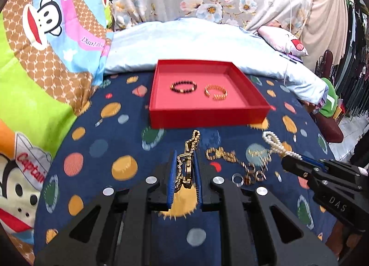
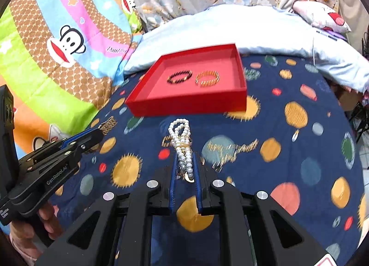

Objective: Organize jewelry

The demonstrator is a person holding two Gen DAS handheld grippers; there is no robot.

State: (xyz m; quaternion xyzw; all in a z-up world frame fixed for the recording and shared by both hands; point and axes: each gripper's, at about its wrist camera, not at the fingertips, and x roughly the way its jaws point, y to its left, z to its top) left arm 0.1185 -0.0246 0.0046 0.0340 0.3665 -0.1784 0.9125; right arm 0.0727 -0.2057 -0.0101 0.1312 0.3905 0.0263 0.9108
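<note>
Carrying both pieces level over the bed toward the red tray point(image 1: 208, 117) matters now, since the left gripper point(image 1: 184, 169) clamps the gold chain bracelet point(image 1: 188, 157) and the right gripper point(image 2: 184, 169) clamps the pearl bracelet point(image 2: 181, 141), both dangling loosely.

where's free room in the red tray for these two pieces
Red tray: bare floor in front of and behind the dark bead bracelet and gold cuff. Crowded: loose gold rings on the bedspread ahead of the tray.

"DAS" on right tool point(image 1: 284, 158), "GenRobot.AI" on left tool point(image 2: 101, 131)
</note>
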